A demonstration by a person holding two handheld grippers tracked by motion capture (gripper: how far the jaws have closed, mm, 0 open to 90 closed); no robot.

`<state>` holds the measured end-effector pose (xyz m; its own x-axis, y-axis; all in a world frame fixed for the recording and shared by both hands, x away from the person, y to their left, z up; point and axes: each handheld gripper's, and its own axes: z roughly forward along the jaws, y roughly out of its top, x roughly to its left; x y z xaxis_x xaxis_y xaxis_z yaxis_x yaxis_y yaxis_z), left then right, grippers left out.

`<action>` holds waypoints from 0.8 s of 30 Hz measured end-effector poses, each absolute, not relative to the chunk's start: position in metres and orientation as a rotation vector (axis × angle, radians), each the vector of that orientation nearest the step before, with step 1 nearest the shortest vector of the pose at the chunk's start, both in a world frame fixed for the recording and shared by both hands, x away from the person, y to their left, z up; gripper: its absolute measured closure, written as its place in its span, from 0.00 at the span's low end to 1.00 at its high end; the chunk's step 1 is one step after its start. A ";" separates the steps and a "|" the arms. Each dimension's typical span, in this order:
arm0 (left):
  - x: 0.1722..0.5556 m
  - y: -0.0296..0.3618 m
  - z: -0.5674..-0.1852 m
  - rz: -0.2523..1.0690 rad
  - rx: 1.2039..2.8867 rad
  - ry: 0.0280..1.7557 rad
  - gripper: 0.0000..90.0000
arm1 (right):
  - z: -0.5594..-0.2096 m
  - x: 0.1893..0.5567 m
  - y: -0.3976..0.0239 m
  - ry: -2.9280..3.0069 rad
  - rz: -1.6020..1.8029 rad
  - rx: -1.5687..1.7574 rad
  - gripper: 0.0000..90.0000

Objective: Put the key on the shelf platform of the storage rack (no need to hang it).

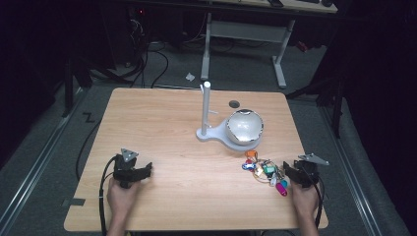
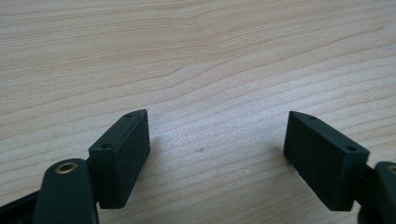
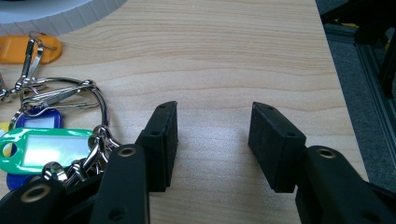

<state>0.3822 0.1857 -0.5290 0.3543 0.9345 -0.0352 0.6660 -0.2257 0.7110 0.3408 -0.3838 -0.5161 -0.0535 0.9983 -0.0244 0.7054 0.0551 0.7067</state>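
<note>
1. The bunch of coloured plastic key tags on a steel split ring point(image 1: 265, 170) lies flat on the light wooden table point(image 1: 177, 142), near the right front edge, just in front of the white stand with an upright post and a shiny silver bowl point(image 1: 244, 127).
2. The right gripper point(image 1: 290, 173) rests on the table just beside the bunch, on its right. In the right gripper view the jaws stand moderately apart with bare wood between them; the steel ring point(image 3: 95, 100) and the green tag point(image 3: 44, 144) lie just left of the left jaw.
3. The left gripper point(image 1: 147, 169) rests well apart from the bunch at the left front of the table. Its jaws stand wide over bare wood and hold nothing.
4. Handling judgement: the bunch is likely light, loose and jointed. Tags will swing and dangle when lifted, and the links may rattle or snag.
5. The ring is thin, hard and slippery, and lies flat on the wood.
6. Recommended hold: close the jaws across the ring where the clips gather, or across one flat tag, whose broader plastic face gives the pads more grip.
</note>
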 end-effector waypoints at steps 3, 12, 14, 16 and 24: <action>0.382 0.186 -0.529 0.539 1.980 1.388 0.26 | -0.516 0.341 -0.383 1.810 0.727 1.712 0.57; 0.382 0.186 -0.529 0.539 1.979 1.388 0.26 | -0.516 0.341 -0.383 1.814 0.727 1.708 0.55; 0.382 0.186 -0.529 0.539 1.979 1.388 0.26 | -0.516 0.341 -0.384 1.818 0.729 1.703 0.54; 0.382 0.186 -0.529 0.539 1.979 1.388 0.26 | -0.516 0.341 -0.383 1.820 0.727 1.703 0.54; 0.382 0.186 -0.529 0.538 1.981 1.387 0.26 | -0.516 0.341 -0.383 1.818 0.724 1.708 0.51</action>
